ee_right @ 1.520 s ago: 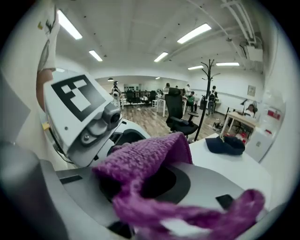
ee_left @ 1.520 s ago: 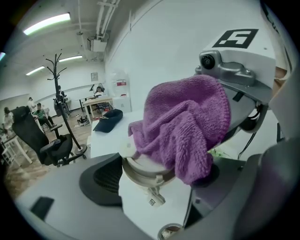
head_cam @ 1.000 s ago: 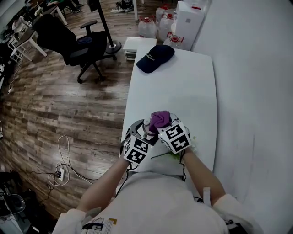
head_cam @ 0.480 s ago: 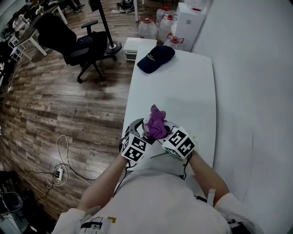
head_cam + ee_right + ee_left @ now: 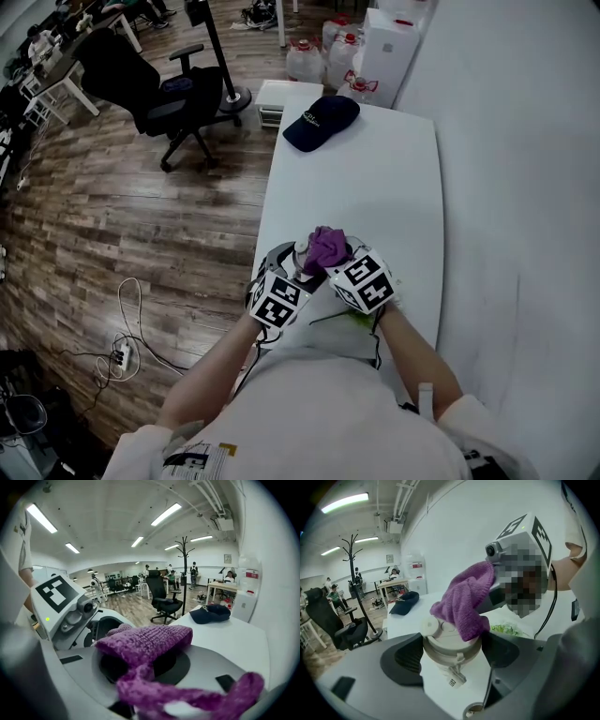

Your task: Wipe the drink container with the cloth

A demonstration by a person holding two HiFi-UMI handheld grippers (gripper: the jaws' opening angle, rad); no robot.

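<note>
A long white table (image 5: 375, 178) ran away from the person, with wood-plank floor (image 5: 112, 216) along its left side and a white wall on its right. At the table's near end, just in front of the person's chest, both grippers met over the tabletop. The left gripper (image 5: 289, 265) was closed on the drink container (image 5: 300, 251), a pale bottle with a wide lid. Its own view showed the two dark pads against opposite sides of the body just under the lid. The container stood upright between them, and a small printed tag hung off its front. The right gripper (image 5: 342, 260) came in from the right, its jaws clamped on a purple knitted cloth (image 5: 326, 246). The bunched cloth lay against the top of the container, covering the right part of the lid and leaving a round knob on the left part bare. A loose tail of it drooped across the near jaw in the right gripper view. Under the right gripper something green and leafy (image 5: 361, 317) lay on the table; what it was could not be made out. Left of the person a pale cable (image 5: 127, 323) looped over the floor. At the table's far end a dark cap (image 5: 322, 120) rested near the left edge. Beyond that end stood water jugs (image 5: 305, 58) beside a tall white box (image 5: 386, 42). Farther left on the floor were a black office chair (image 5: 150, 89) and the pole of a coat stand (image 5: 214, 52).
</note>
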